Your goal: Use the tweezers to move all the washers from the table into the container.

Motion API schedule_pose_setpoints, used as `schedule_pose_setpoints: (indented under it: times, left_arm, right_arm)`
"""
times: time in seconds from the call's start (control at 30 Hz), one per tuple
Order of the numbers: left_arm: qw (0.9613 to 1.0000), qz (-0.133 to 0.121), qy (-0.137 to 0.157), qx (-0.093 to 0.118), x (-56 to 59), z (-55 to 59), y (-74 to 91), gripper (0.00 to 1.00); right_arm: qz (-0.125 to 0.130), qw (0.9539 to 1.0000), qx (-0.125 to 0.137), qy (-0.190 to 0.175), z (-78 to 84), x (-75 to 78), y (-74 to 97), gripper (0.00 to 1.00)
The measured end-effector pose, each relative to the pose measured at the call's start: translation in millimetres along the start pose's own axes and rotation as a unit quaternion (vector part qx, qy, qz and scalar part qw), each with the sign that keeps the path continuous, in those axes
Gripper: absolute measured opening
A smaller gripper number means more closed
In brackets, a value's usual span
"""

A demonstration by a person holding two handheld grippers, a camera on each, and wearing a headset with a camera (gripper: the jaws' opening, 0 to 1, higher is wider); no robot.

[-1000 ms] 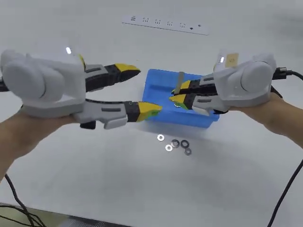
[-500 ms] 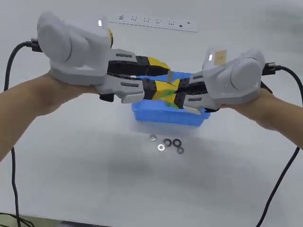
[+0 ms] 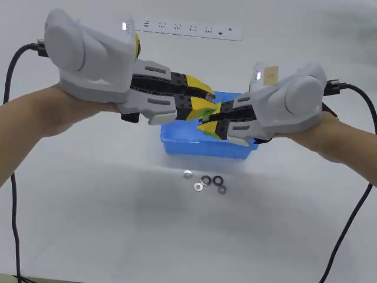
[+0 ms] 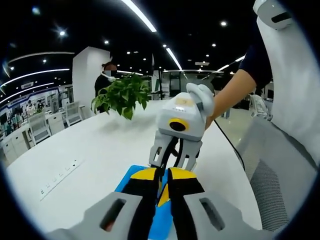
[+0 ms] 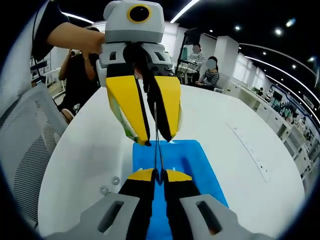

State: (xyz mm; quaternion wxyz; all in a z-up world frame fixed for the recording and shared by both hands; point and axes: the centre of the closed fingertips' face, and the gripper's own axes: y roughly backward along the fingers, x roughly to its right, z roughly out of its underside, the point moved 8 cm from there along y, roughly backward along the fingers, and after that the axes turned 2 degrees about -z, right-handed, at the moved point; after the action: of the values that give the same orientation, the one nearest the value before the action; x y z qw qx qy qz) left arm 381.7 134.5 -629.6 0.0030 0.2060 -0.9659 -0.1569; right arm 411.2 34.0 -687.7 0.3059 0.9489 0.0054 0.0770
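Observation:
Several small metal washers [image 3: 204, 181] lie in a loose cluster on the white table, just in front of the blue container [image 3: 194, 147]. Above the container the two grippers meet tip to tip. My right gripper [image 3: 205, 125] comes in from the right and is shut on the thin metal tweezers [image 5: 156, 150], which rise from its jaws [image 5: 158, 175]. My left gripper [image 3: 209, 101] comes in from the left, and its yellow jaws [image 5: 152, 140] are closed around the tweezers' other end. Two washers [image 5: 115, 180] lie left of the container [image 5: 175, 155] in the right gripper view.
A white power strip [image 3: 188, 28] lies at the far edge of the table. Cables trail from both grippers along the sides. Bare table surrounds the washers. Beyond the table are a potted plant [image 4: 122, 95], office chairs and seated people.
The left gripper has swung in from the left over the container, and its jaws went from wide open to closed around the tweezers held by the right gripper. The washers have not moved.

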Motion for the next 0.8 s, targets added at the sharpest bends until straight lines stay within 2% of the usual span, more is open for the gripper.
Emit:
schedule_pose_setpoints:
  times: [0.1, 0.27, 0.33, 0.43, 0.5, 0.63, 0.8]
  left_arm:
    - [1.0, -0.002, 0.004, -0.003, -1.0, 0.3, -0.3, 0.1]
    - [0.9998, 0.004, -0.013, -0.013, 0.1, -2.5, 0.3, 0.08]
    - [0.9998, 0.006, -0.01, -0.016, 1.3, -3.7, 0.4, 0.07]
    - [0.9991, 0.007, -0.033, -0.026, 3.5, -5.2, 1.8, 0.07]
    - [0.9977, 0.005, -0.058, -0.034, 3.7, -6.2, 2.5, 0.06]
    - [0.9974, 0.001, -0.065, -0.032, 6.4, -9.3, 1.5, 0.05]
    - [0.9972, -0.007, -0.069, -0.028, 4.3, -10.3, 4.7, 0.05]
  right_arm:
    - [-0.001, 1.0, 0.0, 0.001, -0.4, 0.3, 0.1, 0.08]
    - [-0.002, 1.0, 0.0, 0.005, -1.0, 0.1, -0.1, 0.08]
    - [-0.002, 1.0, 0.0, 0.009, -1.4, 0.0, 0.0, 0.08]
    - [-0.002, 0.9999, -0.001, 0.011, -2.0, -1.1, -0.3, 0.08]
    - [-0.002, 0.9999, -0.002, 0.011, -2.4, -1.9, -0.5, 0.09]
    - [0.005, 0.9999, -0.001, 0.012, -4.2, -1.7, 0.1, 0.1]
    - [0.014, 0.9999, -0.001, 0.007, -6.8, -1.5, 1.9, 0.13]
